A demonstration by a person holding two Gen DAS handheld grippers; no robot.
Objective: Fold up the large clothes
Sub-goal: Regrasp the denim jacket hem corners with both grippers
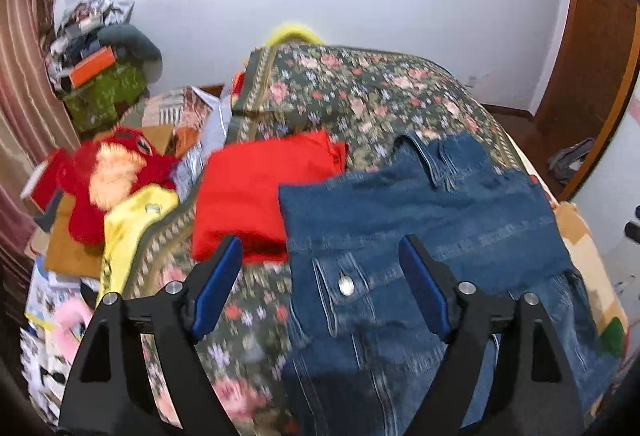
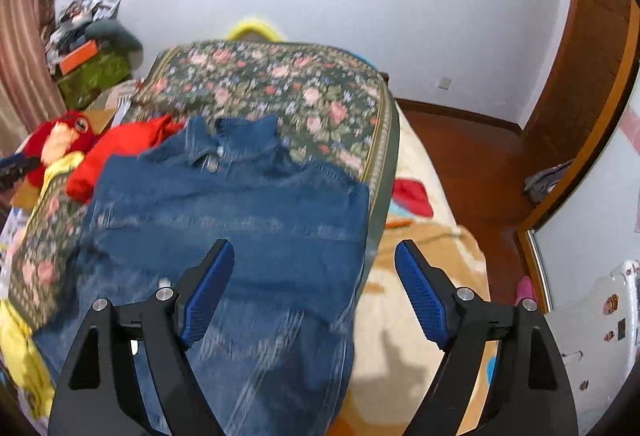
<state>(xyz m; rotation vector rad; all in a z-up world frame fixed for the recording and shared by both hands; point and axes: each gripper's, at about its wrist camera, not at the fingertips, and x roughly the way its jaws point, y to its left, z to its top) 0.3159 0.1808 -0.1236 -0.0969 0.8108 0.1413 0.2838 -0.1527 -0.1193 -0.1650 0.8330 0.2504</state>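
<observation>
A blue denim jacket (image 1: 420, 220) lies flat on the floral bedspread (image 1: 360, 92), collar toward the far wall, sides folded in. It also shows in the right wrist view (image 2: 240, 204). My left gripper (image 1: 320, 252) is open and empty, held above the jacket's left edge. My right gripper (image 2: 314, 256) is open and empty, above the jacket's right edge. A folded red garment (image 1: 252, 192) lies just left of the jacket, also seen in the right wrist view (image 2: 120, 152).
A red plush toy (image 1: 108, 172), a yellow cloth (image 1: 132, 228) and clutter lie left of the bed. A beige blanket (image 2: 420, 296) covers the bed's right side. A wooden door (image 1: 592, 48) and brown floor (image 2: 468, 156) are at right.
</observation>
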